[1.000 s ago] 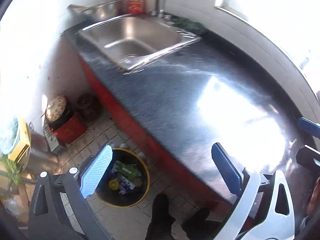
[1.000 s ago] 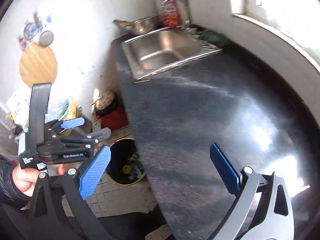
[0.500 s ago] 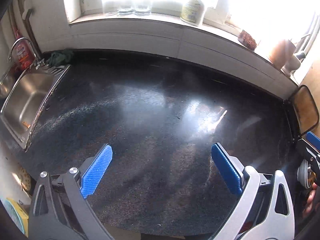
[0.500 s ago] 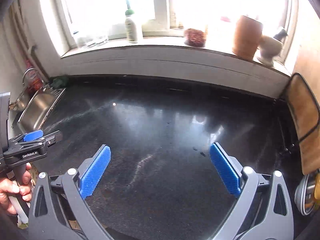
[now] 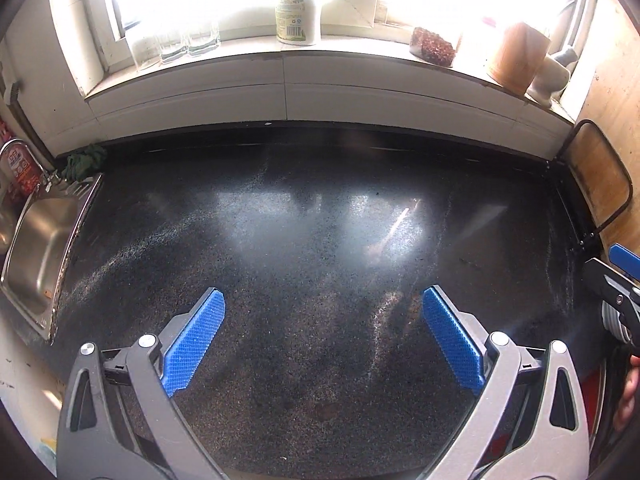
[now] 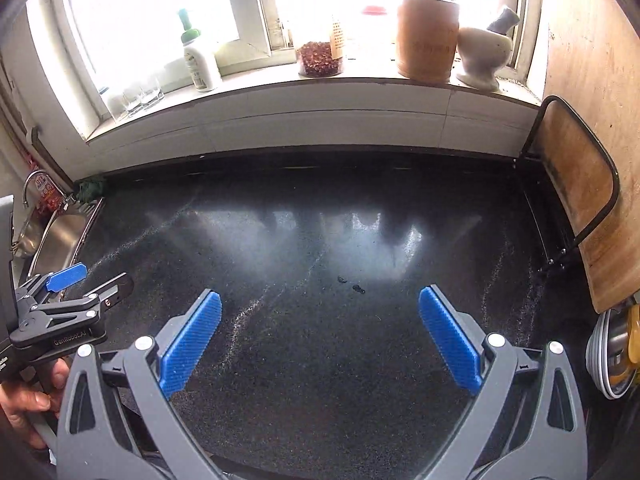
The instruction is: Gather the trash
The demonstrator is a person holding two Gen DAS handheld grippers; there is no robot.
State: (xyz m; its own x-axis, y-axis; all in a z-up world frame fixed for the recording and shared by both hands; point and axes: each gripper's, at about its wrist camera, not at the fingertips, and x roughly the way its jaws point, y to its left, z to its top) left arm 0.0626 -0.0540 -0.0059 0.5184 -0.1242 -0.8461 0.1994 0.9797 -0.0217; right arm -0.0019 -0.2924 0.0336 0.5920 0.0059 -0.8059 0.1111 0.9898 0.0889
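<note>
Glossy speckled stone countertop (image 5: 320,208); brushed steel sink (image 5: 36,240); wooden board (image 6: 580,200).

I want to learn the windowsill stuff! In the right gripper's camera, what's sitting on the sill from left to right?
Drinking glasses → white bottle with green cap → jar of reddish bits → brown crock → white mortar and pestle.

A black, white-speckled countertop (image 6: 320,360) gleams below a white sill (image 6: 320,96). Blue, cross-hatched pads (image 5: 194,336) line grey gripper fingers. A tan wooden canister (image 6: 427,36), a white mortar (image 6: 482,54), a steel-grey sink (image 5: 32,248) and a red-labelled bottle (image 6: 45,196) ring it.
</note>
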